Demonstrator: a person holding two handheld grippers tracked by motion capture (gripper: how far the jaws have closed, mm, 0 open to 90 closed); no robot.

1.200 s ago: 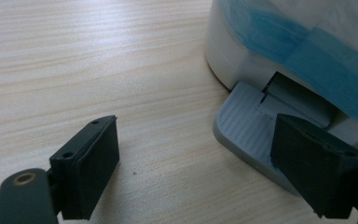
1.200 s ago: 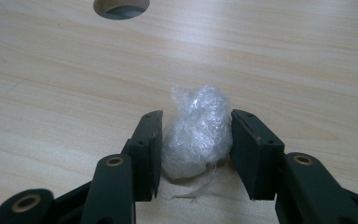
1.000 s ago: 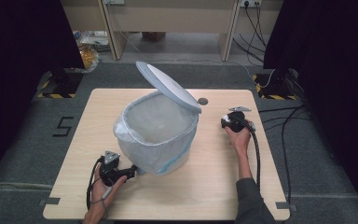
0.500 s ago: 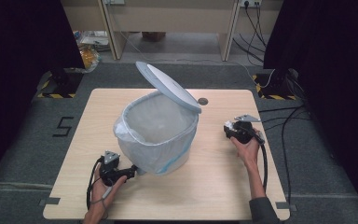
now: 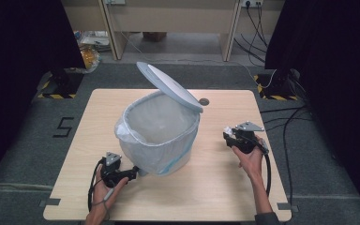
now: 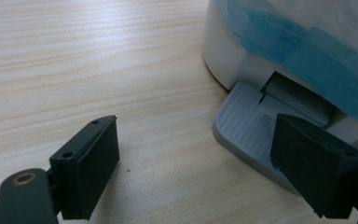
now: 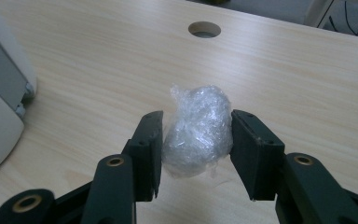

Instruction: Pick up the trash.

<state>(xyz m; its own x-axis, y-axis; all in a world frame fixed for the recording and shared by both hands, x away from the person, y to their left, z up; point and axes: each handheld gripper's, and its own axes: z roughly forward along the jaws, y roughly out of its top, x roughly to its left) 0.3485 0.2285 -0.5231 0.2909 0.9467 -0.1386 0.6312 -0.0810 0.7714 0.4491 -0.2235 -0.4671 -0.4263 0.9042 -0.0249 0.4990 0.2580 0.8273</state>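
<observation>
Nearer the frame's lower right now, the right hand-held gripper (image 5: 228,134) clamps one crumpled clear plastic wad (image 7: 197,129). Lower left, the left hand-held gripper (image 5: 130,173) gapes beside one white lined pedal bin (image 5: 158,133) on the table (image 5: 215,187).

Bin (image 5: 161,136): centre of surface (image 5: 215,187), lid (image 5: 168,86) raised at rear, liner (image 5: 136,140) inside, pedal (image 6: 247,128) at front base. Left gripper (image 5: 130,173): beside pedal. Right gripper (image 5: 227,136): right of bin, plastic wad (image 7: 198,128) between fingers (image 7: 149,140). Hole (image 5: 204,101): behind.
</observation>
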